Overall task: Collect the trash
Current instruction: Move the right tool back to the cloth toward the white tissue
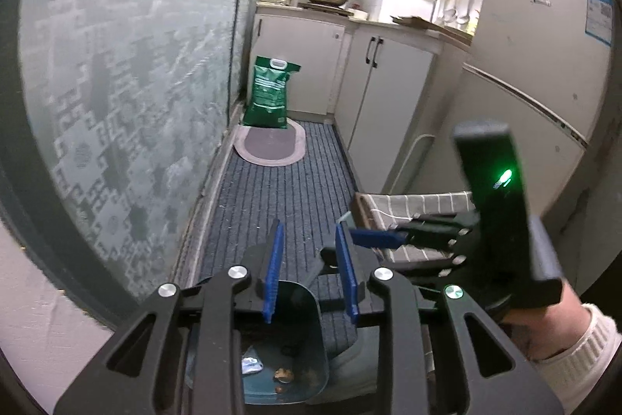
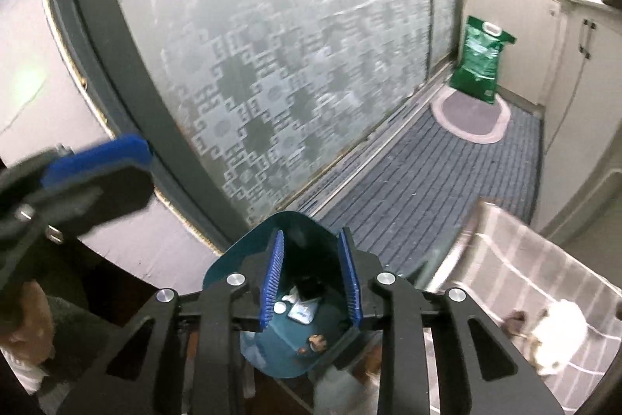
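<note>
A teal plastic bin stands on the floor below both grippers, also in the left wrist view. Inside it lie bits of trash: a white wrapper, a small white cap and brown crumbs. My right gripper is open and empty, its blue fingers straddling the bin's mouth. My left gripper is open and empty above the bin. The right gripper's blue finger reaches in from the right in the left wrist view.
A frosted patterned glass door runs along the left. A dark striped mat, an oval rug and a green bag lie ahead. White cabinets and a fridge stand on the right. A striped cloth lies nearby.
</note>
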A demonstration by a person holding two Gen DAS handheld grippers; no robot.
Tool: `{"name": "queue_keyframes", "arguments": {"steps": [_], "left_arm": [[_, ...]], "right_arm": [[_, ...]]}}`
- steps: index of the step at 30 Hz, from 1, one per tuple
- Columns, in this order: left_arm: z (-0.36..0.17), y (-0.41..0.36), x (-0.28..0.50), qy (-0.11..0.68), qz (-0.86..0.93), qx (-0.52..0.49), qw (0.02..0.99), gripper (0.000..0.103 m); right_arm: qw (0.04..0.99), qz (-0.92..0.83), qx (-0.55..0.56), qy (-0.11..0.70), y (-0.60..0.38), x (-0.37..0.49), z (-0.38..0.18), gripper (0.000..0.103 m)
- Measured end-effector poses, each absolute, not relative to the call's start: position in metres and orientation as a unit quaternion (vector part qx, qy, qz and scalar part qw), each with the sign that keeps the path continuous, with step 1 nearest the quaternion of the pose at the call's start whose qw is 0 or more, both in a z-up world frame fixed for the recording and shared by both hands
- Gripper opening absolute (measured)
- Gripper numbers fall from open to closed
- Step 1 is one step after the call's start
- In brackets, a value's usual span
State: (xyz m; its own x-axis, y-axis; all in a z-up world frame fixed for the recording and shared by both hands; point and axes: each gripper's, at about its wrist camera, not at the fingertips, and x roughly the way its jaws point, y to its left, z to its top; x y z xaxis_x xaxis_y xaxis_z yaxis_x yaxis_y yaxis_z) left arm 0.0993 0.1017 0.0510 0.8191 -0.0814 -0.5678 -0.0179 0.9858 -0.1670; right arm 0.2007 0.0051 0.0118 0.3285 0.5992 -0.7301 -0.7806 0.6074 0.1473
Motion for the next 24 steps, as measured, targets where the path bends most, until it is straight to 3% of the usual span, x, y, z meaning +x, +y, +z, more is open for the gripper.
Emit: {"name": "queue_keyframes", "arguments": {"steps": [17, 21, 24], "left_arm": [[0.013, 0.029, 0.147, 0.343, -0.074, -0.059, 0.934, 0.029], [0.003, 0.012, 0.158, 0.356, -0.087, -0.046, 0.929, 0.029], [-0.005, -0.001, 0.163, 0.362, -0.103, -0.037, 0.926, 0.029]], "right_arm": [[0.854, 0.329, -0.060, 0.400, -0.113, 0.244, 0.015, 0.029], [0.860, 0.313, -0.051, 0.401, -0.135, 0.248, 0.012, 0.038], [0.863, 0.301, -0.037, 0.405, -0.153, 0.252, 0.010, 0.038]]}}
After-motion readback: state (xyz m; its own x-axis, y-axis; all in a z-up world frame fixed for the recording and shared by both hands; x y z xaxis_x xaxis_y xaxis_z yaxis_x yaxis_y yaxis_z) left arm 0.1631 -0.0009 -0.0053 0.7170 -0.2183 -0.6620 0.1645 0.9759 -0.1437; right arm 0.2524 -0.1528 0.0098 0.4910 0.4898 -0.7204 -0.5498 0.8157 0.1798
